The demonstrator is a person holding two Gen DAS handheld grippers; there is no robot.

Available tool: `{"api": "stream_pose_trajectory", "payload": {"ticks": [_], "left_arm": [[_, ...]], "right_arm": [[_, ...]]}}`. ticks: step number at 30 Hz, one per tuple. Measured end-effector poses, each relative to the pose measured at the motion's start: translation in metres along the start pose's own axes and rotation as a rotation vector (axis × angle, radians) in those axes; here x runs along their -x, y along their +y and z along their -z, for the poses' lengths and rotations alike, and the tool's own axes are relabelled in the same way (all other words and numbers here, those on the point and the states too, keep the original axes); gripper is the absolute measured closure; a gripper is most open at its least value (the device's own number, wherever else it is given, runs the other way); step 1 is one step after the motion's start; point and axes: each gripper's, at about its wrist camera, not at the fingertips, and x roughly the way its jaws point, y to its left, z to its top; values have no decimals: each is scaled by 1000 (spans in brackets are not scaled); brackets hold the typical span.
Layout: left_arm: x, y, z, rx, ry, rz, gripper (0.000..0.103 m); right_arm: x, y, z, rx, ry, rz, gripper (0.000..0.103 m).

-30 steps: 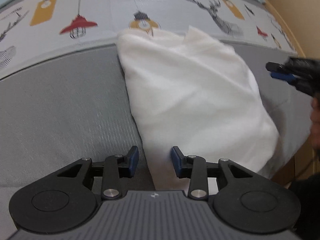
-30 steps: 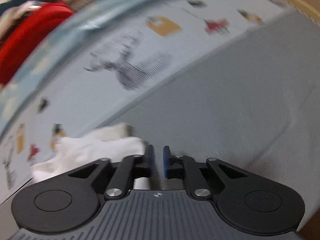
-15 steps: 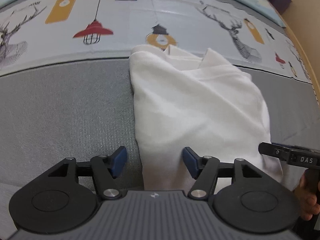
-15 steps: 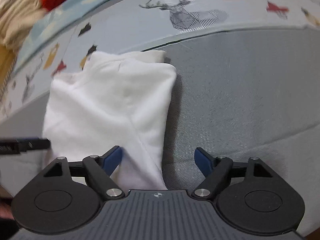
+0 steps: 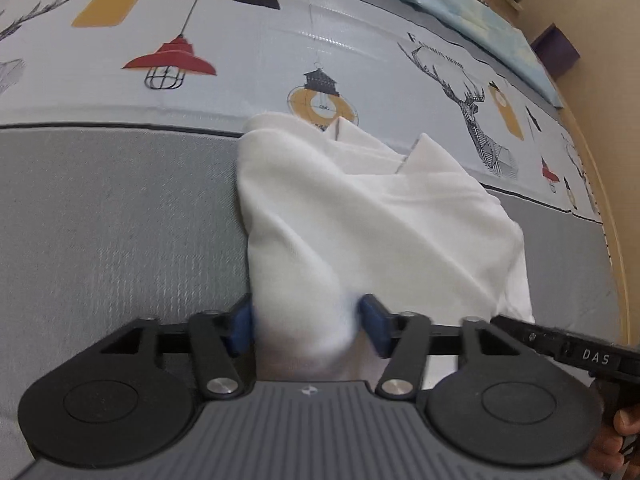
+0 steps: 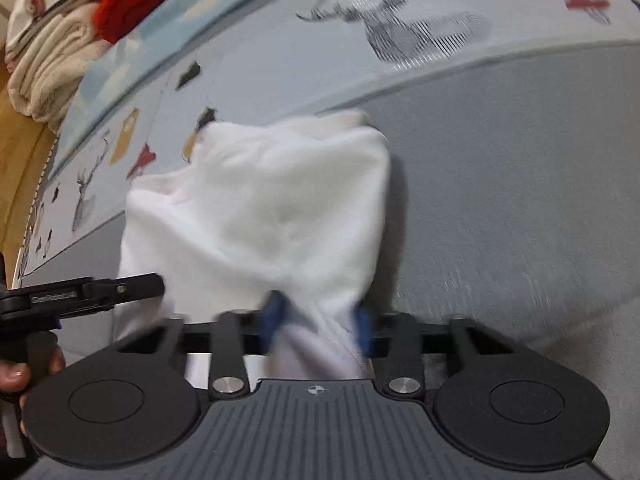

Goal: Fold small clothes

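Observation:
A white garment (image 5: 360, 220), folded lengthwise into a long strip, lies on the grey part of the bed; it also shows in the right wrist view (image 6: 272, 216). My left gripper (image 5: 308, 328) has its blue pads on either side of the near left corner, with bunched cloth between them. My right gripper (image 6: 316, 320) has its pads on either side of the near right corner, with cloth bunched between them. Each gripper shows at the edge of the other's view: the right one (image 5: 560, 350), the left one (image 6: 80, 292).
The bedsheet (image 5: 200, 40) beyond the garment is printed with lamps and deer. Folded clothes, cream and red (image 6: 72, 20), are stacked at the far side of the bed. A wooden bed frame (image 6: 20, 168) runs along the edge.
Both grippers have come down onto the garment's near edge and their jaws have narrowed around the cloth. Earlier both were open wider with the cloth flat between the fingers.

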Motion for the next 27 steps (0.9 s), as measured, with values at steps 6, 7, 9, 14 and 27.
{"api": "stream_pose_trajectory", "payload": {"ticks": [6, 7, 9, 14, 27], "left_arm": [[28, 6, -23, -20, -166, 9, 71], [36, 7, -26, -32, -203, 7, 71], [52, 8, -31, -56, -289, 2, 70], [91, 32, -41, -24, -448, -11, 60], [38, 67, -19, 13, -9, -46, 43]], "right_arm": [[-1, 14, -16, 8, -95, -13, 87], [-2, 17, -20, 13, -112, -23, 87], [2, 31, -27, 40, -176, -49, 87], [19, 73, -40, 124, -393, -46, 79], [-28, 64, -30, 82, -4, 102, 52]]}}
